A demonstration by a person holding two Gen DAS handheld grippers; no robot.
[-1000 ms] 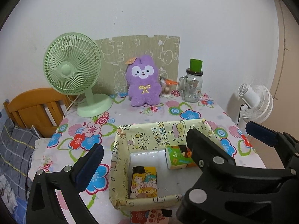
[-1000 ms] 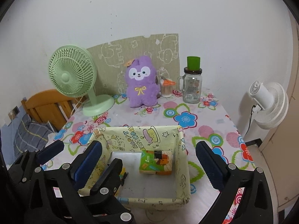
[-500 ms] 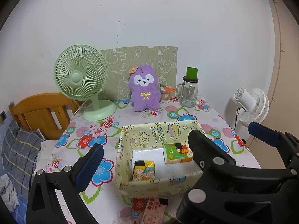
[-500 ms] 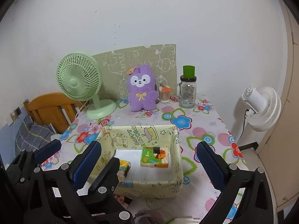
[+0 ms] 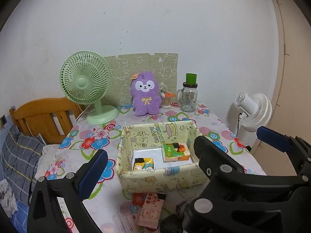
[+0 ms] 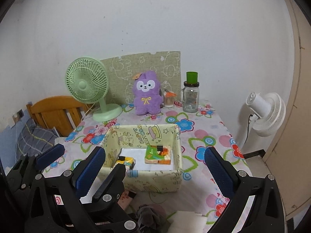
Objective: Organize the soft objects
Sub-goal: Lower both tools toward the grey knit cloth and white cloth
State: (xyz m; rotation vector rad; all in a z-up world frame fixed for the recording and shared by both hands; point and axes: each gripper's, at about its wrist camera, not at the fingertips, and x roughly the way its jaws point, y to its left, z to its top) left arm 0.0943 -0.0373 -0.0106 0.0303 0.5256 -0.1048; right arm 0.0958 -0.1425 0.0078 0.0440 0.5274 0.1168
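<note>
Two tissue packs lie inside the yellow fabric box (image 6: 155, 180): green-orange pack (image 6: 158, 154) at its right wall, yellow pack (image 6: 125, 161) at its left; pink pack (image 5: 150, 210) just in front of the box on the table (image 6: 210, 134); left claw (image 5: 147, 155) and right claw (image 6: 153, 159) both gape empty

Desk (image 5: 91, 167) carried a flowered cloth. Along the back edge — green fan (image 5: 87, 85), purple plush rabbit (image 5: 145, 95), small cup of sticks (image 5: 166, 101), glass jar with green lid (image 5: 188, 97). Mid-desk: yellow printed fabric bin (image 5: 155, 178). At the near edge — pink packet (image 5: 150, 209), grey soft item (image 6: 149, 213), white pad (image 6: 186, 221).
</note>
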